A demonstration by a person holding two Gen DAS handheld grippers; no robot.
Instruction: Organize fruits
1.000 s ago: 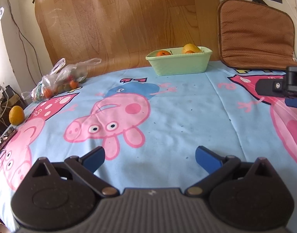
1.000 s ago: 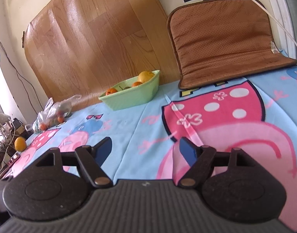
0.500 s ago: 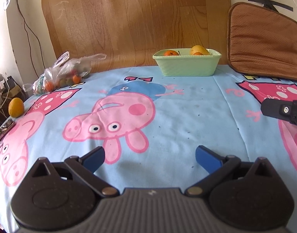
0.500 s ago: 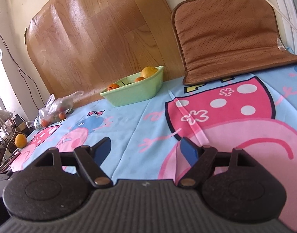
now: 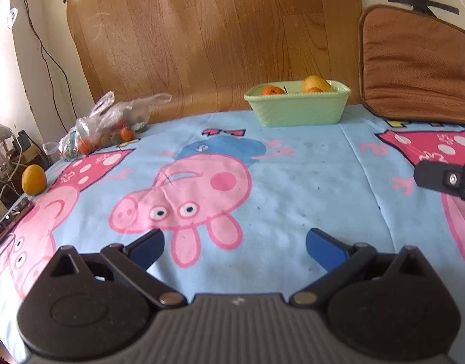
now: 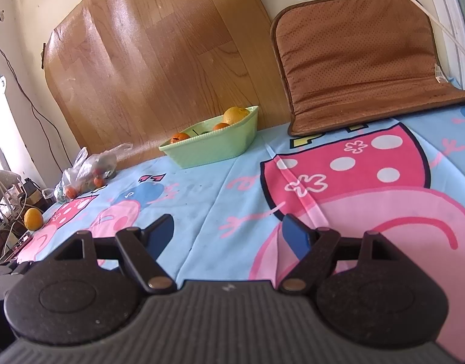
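Scanning left to right. Far left, a loose orange (image 5: 34, 180) sits at the table's edge on the cartoon-pig tablecloth (image 5: 293, 188), well apart from everything. Next, a clear plastic bag (image 5: 108, 124) lies slumped near the wood-grain board (image 5: 217, 36), small orange fruits visible inside it. Then my left gripper (image 5: 235, 244): fingers spread wide, nothing between them, hovering low over the cloth. Further right at the back, the green basket (image 5: 296, 109) holds a few oranges already, plus one larger yellow-orange fruit (image 5: 316, 83). Right of that, a brown cushion (image 5: 414, 63) leans on the wall. My right gripper (image 6: 229, 232) also has its fingers apart and empty; part of it pokes in at the left view's right edge.

What changed over the last second: the left view swung so the basket slid right in frame and the bag and loose orange came more toward centre; the right gripper dropped lower at the edge. Both grippers stayed released throughout. No fruit moved.

My read: I'm turning the left gripper toward the fruit not yet sorted, probably bag or loose orange next. Basket partly filled, task midway at best.
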